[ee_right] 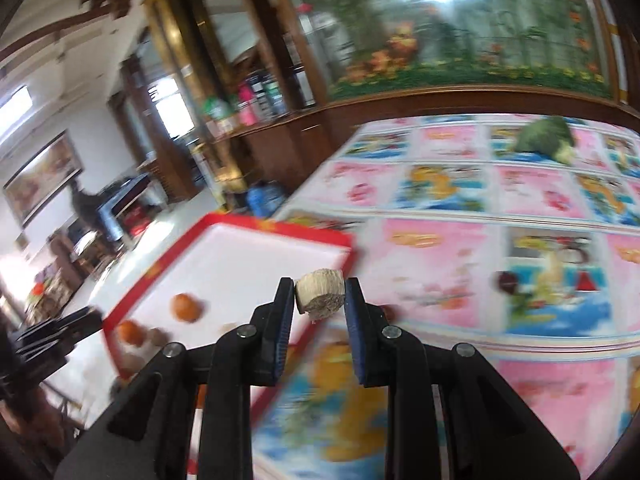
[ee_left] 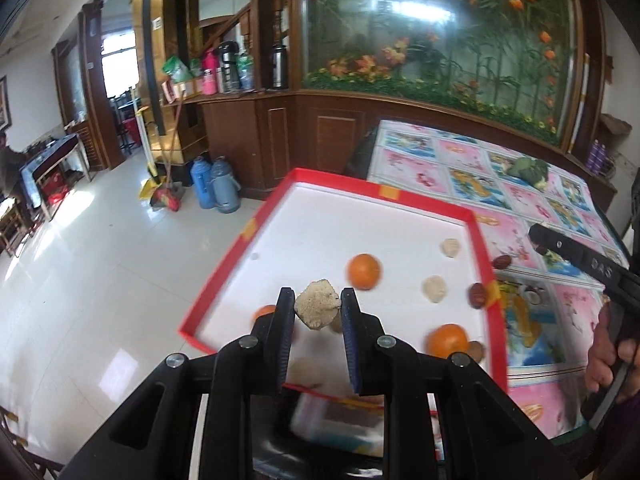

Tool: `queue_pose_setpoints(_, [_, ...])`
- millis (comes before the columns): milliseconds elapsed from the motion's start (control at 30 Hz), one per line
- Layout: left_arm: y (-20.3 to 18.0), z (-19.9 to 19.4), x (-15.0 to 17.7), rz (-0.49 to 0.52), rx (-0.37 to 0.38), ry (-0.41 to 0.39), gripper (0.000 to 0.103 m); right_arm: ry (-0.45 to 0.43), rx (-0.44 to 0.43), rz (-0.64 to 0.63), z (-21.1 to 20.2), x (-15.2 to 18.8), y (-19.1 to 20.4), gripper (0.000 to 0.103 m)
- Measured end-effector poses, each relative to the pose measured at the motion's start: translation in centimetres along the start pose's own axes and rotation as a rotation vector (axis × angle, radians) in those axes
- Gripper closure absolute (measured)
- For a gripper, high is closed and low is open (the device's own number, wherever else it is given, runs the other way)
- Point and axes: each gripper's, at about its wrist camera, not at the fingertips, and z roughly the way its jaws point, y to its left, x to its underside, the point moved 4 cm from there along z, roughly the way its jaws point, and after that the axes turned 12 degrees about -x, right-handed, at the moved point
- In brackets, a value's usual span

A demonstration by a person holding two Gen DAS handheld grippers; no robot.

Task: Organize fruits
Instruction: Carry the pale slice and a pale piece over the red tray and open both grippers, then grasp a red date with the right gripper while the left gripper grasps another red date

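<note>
Blue-padded and nearest the lens, the left gripper [ee_left: 317, 308] pinches a rough beige lump [ee_left: 318, 309] between its pads, held above the near end of the red-rimmed white tray [ee_left: 480, 240]. What the lump is cannot be told; it looks crumbly and irregular. Below and beyond it in the tray lie loose pieces: one orange [ee_left: 364, 271] toward 1 o'clock, another orange [ee_left: 448, 340] at 3 o'clock near the rim, two pale lumps [ee_left: 435, 289] between them, and a red date [ee_left: 477, 296] against the right wall. A second date [ee_left: 502, 261] sits just outside the rim on the patterned worktop [ee_left: 560, 200].

From its own camera, the right gripper [ee_right: 319, 298] squeezes a short tan cylinder [ee_right: 320, 296], cut face toward the lens, over the tray's right edge. That view is smeared by motion, so its height above the rim is unclear.

Risks, as I judge them: both grips catch only a narrow band at the fingertips, so either piece could twist out, and the crumbly lump may shed bits under pressure. Round oranges would roll if a dropped piece struck them. With both grippers near the tray, they could knock each other or clip the rim.
</note>
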Motion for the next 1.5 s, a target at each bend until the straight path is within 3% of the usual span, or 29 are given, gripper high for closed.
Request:
queue_pose_setpoints(167, [2.2, 1.4, 0.0, -0.027, -0.037, 0.009, 0.081, 0.110, -0.130, -0.087, 4.1, 1.4, 7.1, 0.075])
queue_pose_setpoints(333, [2.5, 3.0, -0.2, -0.016, -0.042, 0.025, 0.081, 0.195, -0.169, -0.127, 6.7, 2.7, 10.1, 0.075])
queue_pose_setpoints(567, [2.0, 6.2, -1.6, 0.043, -0.053, 0.074, 0.081, 0.272, -0.143, -0.127, 9.0, 3.9, 9.8, 0.075])
queue_pose_setpoints(767, [1.5, 7.8, -0.9, 0.082, -0.045, 0.145, 0.081, 0.350, -0.116, -0.114, 10.8, 4.3, 9.3, 0.075])
queue_pose_setpoints(1133, [1.8, 8.7, 0.0, 0.108, -0.049, 0.211, 0.079, 0.413, -0.100, -0.091, 11.7, 4.5, 8.7, 0.074])
queue_pose_setpoints(1233, [2.1, 8.7, -0.1, 0.106, -0.060, 0.218, 0.069, 0.426, -0.109, -0.088, 11.8, 4.6, 8.7, 0.074])
queue_pose_setpoints(1300, [2.2, 8.6, -0.1, 0.089, -0.055, 0.226, 0.051, 0.428, -0.116, -0.084, 11.7, 4.5, 8.6, 0.074])
queue_pose_setpoints(1500, [2.1, 7.4, -0.5, 0.058, -0.064, 0.210, 0.050, 0.351, -0.199, -0.032, 9.4, 2.6, 7.3, 0.068])
